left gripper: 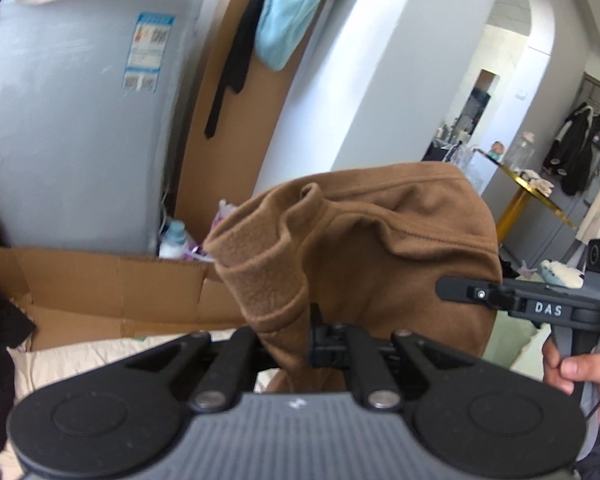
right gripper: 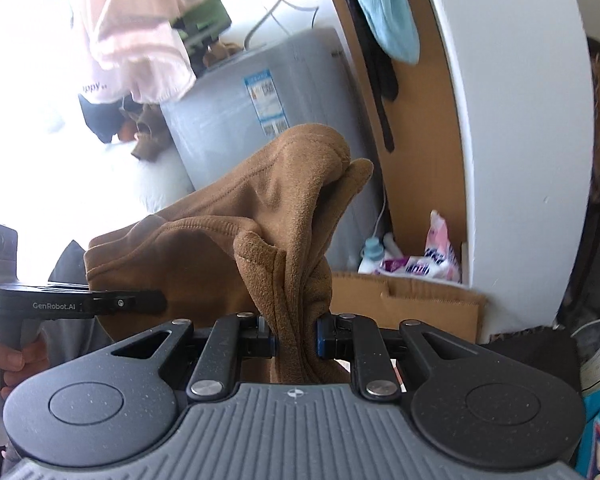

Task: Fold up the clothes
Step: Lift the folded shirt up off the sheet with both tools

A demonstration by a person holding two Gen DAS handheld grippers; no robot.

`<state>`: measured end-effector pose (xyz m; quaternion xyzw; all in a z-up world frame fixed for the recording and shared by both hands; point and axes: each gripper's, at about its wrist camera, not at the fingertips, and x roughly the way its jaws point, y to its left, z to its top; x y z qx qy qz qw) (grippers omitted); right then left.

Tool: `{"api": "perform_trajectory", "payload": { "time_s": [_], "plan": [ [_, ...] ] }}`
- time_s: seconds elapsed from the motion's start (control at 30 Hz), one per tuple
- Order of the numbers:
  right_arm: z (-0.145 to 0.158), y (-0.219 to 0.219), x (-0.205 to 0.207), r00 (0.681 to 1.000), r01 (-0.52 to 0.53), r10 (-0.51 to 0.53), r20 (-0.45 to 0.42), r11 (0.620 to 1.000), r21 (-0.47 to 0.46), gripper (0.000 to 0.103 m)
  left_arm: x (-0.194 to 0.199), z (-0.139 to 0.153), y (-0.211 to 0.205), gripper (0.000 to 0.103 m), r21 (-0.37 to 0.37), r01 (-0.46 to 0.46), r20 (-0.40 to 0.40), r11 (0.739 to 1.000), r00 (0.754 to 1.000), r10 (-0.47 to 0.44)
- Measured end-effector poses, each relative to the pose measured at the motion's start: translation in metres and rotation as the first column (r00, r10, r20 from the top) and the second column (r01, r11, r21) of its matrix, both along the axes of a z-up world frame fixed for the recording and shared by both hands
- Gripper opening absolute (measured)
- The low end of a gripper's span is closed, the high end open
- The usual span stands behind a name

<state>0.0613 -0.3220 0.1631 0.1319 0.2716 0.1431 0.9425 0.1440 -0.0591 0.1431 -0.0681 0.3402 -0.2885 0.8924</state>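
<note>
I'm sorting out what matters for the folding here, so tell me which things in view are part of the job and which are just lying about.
Part of the job:
- brown garment
- left gripper, shut on it
- right gripper, shut on it

Just lying about:
- grey appliance
- flattened cardboard
- light blue cloth, hanging
- pink packet
- pale pink garment, hanging

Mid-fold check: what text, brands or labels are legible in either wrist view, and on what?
"DAS": right gripper, on its side.
"GenRobot.AI": left gripper, on its side.
"ppy..": partial print on the pale pink garment.
Sticker on the grey appliance: too blurred to read.
Pink package: print unreadable.
</note>
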Motion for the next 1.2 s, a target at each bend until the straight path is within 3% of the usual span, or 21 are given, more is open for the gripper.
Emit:
{"api": "perform_trajectory", "payload": {
  "time_s": [0.23,0.5,0.77,1.2],
  "plan": [
    [0.038,0.000,-0.025,0.999,0.020,-0.020,0.028,1.000,-0.007,0.017,-0.014,0.032,-0.010,0.006,-0.009,0.022,0.038,1.000,0.999,-0.021],
    [0.050,-0.012,-0.063,0.996,0.066,-0.067,0.055,0.998,0.008,0.017,-0.029,0.054,-0.031,0.006,-0.029,0.085,0.087,0.996,0.993,-0.082],
    [0.050,-0.029,-0.102,0.988,0.126,-0.125,0.088,0.992,0.000,0.017,-0.039,0.047,-0.048,0.006,-0.063,0.143,0.091,0.988,0.986,-0.137],
    [0.018,-0.074,-0.128,0.969,0.239,-0.240,0.063,0.971,0.019,0.017,-0.035,0.033,-0.094,0.006,-0.031,0.241,0.074,0.970,0.968,-0.239]
  ]
}}
